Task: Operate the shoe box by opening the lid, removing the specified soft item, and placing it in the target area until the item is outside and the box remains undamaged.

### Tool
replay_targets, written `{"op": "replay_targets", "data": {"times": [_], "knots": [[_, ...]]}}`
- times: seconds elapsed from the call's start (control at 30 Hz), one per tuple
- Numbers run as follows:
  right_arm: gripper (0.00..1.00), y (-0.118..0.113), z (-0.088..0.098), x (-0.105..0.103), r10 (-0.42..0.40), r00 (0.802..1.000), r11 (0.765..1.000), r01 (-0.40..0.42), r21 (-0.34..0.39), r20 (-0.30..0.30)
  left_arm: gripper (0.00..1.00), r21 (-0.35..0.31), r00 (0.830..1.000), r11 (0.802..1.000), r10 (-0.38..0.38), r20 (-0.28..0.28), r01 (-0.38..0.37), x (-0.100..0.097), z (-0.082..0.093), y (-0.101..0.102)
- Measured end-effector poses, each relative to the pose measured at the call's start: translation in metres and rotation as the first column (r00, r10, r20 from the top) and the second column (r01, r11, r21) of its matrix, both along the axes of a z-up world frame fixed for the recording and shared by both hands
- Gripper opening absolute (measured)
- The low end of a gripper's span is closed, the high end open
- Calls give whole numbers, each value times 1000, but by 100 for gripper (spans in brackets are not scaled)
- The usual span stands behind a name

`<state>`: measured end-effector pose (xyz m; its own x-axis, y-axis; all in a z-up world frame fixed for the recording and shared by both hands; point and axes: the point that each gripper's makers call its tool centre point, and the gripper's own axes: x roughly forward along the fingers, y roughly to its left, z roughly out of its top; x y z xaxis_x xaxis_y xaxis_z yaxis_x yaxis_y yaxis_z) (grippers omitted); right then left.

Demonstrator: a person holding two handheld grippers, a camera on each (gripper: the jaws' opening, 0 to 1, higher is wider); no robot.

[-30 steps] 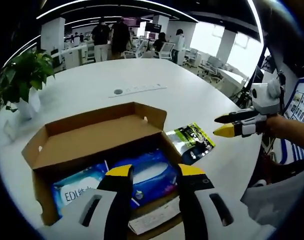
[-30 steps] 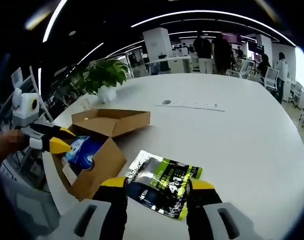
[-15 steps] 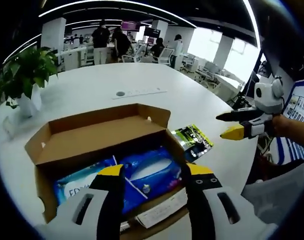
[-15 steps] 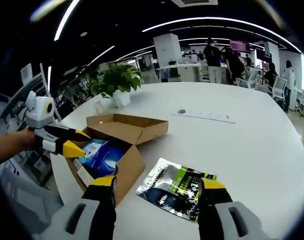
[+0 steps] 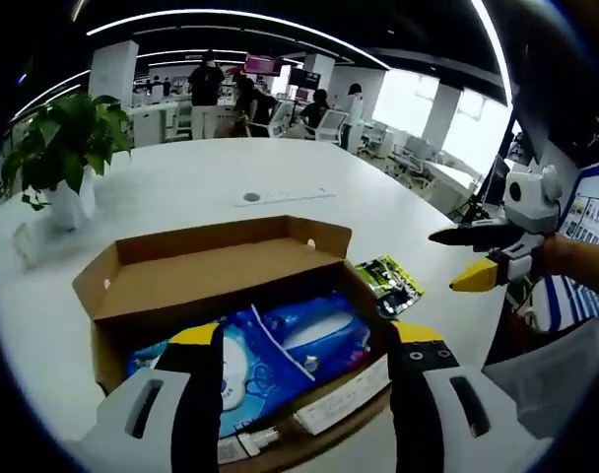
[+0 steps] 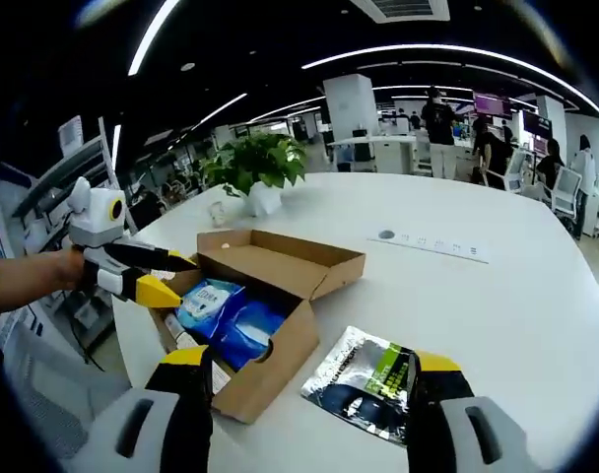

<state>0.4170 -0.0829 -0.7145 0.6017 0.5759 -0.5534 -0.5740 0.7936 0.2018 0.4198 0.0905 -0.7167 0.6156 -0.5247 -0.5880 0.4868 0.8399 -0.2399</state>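
The brown cardboard shoe box (image 5: 221,281) (image 6: 280,340) lies on the white table with its lid folded back. Blue soft packs (image 5: 280,350) (image 6: 226,313) lie inside it. A black and green foil pouch (image 5: 386,282) (image 6: 368,379) rests flat on the table beside the box. My left gripper (image 5: 307,345) hovers open over the box's near edge; it also enters the right gripper view (image 6: 166,278) from the left, held by a hand. My right gripper (image 6: 311,367) stands open above the pouch and appears again at the right of the left gripper view (image 5: 472,256).
A potted green plant (image 5: 58,148) (image 6: 255,168) stands at the table's far side. A flat socket strip (image 5: 280,196) (image 6: 432,243) lies mid-table. Several people and office desks fill the background. White table surface (image 6: 497,305) lies open beyond the pouch.
Both grippers have drawn back and up, so the box and pouch look smaller and farther. The box, blue packs and pouch have not moved. Both stay open.
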Motion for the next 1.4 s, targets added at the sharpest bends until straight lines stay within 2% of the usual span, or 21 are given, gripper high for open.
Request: {"op": "replay_targets", "data": {"times": [0.27, 0.83, 1.17, 1.37, 1.4], "knots": [[81, 19, 5, -2, 31, 999, 999, -31, 17, 13, 72, 10, 1000, 1000, 24, -12, -24, -8, -3, 24], [78, 65, 0, -7, 104, 995, 994, -104, 31, -3, 72, 46, 992, 992, 121, -29, -119, -22, -12, 76], [72, 90, -6, -6, 140, 990, 989, -140, 51, -3, 64, 84, 978, 976, 206, -38, -203, -30, -23, 112], [70, 98, -11, -4, 152, 988, 987, -151, 47, -14, 59, 86, 969, 969, 239, -58, -233, -37, -34, 123], [69, 100, -12, -3, 152, 988, 987, -151, 50, -16, 57, 82, 970, 968, 242, -37, -238, -36, -32, 124]]}}
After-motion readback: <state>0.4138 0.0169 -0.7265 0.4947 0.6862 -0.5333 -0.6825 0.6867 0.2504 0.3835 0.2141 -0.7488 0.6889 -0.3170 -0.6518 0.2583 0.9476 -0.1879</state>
